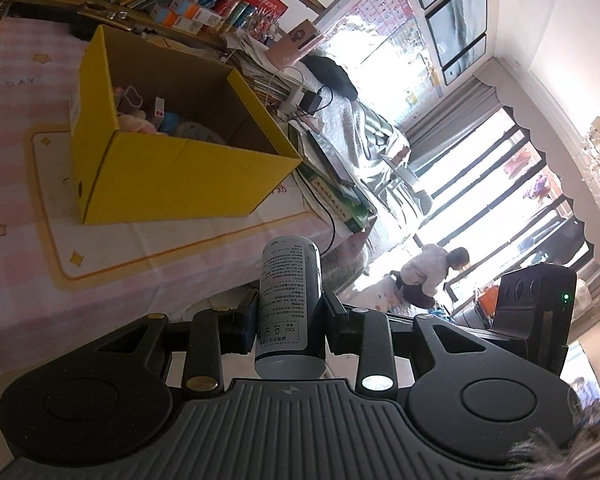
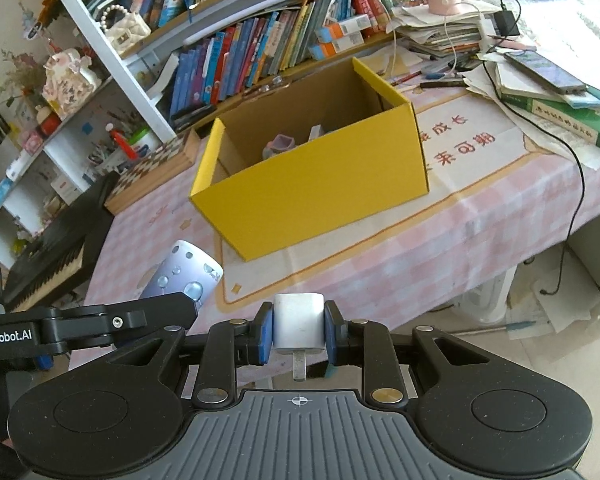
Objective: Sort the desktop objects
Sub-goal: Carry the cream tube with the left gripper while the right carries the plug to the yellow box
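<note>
Spray can [image 1: 290, 304] pinched upright in the left gripper [image 1: 290, 312], white charger plug [image 2: 299, 328] clamped in the right gripper [image 2: 299, 330], both off the near table edge. Yellow box [image 2: 312, 196] sits at twelve o'clock from the plug, eleven from the can, already partly filled. Best play: carry each above the rim, centre over the opening, then release low so nothing bounces out onto the pink tablecloth [image 2: 380, 264].

Daylight floods my left view from the tall windows [image 1: 500, 208] far right; they blow out white and glare over the bedding. My right view is evenly lit and sharp, with a soft shadow beside the yellow box [image 2: 312, 184]. Both fisheye pictures bend lines at the edges and have dark corners.
</note>
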Tool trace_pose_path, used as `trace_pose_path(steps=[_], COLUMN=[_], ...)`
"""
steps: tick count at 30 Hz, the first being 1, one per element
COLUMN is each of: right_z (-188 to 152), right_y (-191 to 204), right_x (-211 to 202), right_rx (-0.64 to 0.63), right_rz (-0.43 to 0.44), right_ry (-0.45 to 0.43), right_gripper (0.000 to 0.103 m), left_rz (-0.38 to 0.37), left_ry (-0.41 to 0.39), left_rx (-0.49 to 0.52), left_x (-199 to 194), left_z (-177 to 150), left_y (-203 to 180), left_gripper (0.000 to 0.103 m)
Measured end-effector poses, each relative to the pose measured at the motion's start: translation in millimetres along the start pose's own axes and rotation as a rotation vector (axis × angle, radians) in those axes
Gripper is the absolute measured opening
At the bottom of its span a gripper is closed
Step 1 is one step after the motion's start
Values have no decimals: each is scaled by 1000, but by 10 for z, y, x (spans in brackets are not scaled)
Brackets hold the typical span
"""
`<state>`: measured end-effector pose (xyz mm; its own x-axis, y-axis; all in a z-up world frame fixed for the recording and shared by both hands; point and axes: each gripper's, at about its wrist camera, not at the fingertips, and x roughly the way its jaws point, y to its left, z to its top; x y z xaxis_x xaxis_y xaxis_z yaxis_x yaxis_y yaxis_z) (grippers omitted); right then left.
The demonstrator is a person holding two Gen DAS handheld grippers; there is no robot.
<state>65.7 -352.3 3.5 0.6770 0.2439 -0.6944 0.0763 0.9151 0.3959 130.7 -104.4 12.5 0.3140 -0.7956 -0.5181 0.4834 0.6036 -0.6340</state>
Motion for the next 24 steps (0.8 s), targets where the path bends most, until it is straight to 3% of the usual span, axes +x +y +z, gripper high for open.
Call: trace_pose_path(steps=[10,19,24], right_z=[434,1120,1490], right_y=[-299,-289,-254], right_x=[218,546,943], right_rx=[-67,-135,-165], right_rz=[79,154,170], right_ry=[9,-59,-50], right_gripper=[24,24,24], left_rz=[73,108,142], left_ry=[-93,-290,-321], left_rx=[-28,-36,-22], left_x=[300,447,586], left_z=[207,764,1134], left_y=[-132,-163,-24], left_gripper=[30,30,30])
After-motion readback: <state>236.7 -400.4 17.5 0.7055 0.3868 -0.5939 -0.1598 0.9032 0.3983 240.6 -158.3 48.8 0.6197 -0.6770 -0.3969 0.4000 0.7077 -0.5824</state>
